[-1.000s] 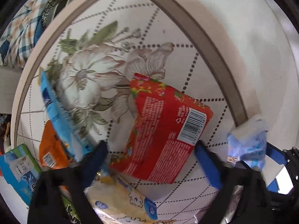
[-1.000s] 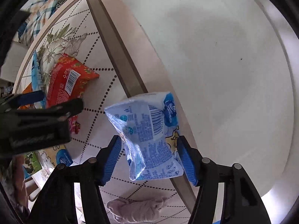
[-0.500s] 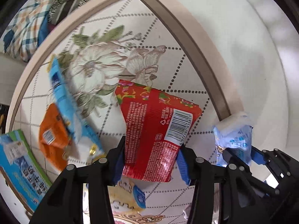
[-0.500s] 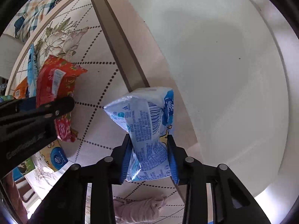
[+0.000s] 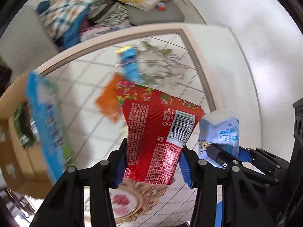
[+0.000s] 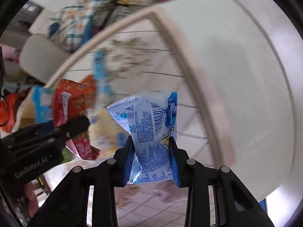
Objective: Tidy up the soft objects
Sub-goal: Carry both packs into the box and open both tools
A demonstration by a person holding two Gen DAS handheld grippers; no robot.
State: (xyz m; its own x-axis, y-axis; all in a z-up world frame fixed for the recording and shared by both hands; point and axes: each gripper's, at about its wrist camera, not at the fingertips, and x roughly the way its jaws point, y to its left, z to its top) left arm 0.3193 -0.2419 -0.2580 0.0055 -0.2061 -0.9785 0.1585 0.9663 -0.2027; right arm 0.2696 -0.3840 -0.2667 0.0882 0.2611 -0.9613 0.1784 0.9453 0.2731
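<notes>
My left gripper (image 5: 152, 162) is shut on a red snack packet (image 5: 157, 132) with a barcode and holds it raised above the floral table top (image 5: 90, 79). My right gripper (image 6: 151, 160) is shut on a pale blue tissue pack (image 6: 149, 128), also held in the air. The tissue pack and right gripper show at the right of the left wrist view (image 5: 219, 134). The red packet and left gripper show at the left of the right wrist view (image 6: 70, 102).
A blue packet (image 5: 129, 64), an orange packet (image 5: 108, 98) and a blue-green box (image 5: 45, 117) lie on the table, blurred. A yellow packet (image 6: 100, 128) lies below. A cardboard box (image 5: 15, 151) stands at left. A sofa with plaid cloth (image 5: 72, 15) is behind.
Both grippers closed on their packets, then lifted them off the table. The views have tilted up, so the sofa and the table's far edge now show.
</notes>
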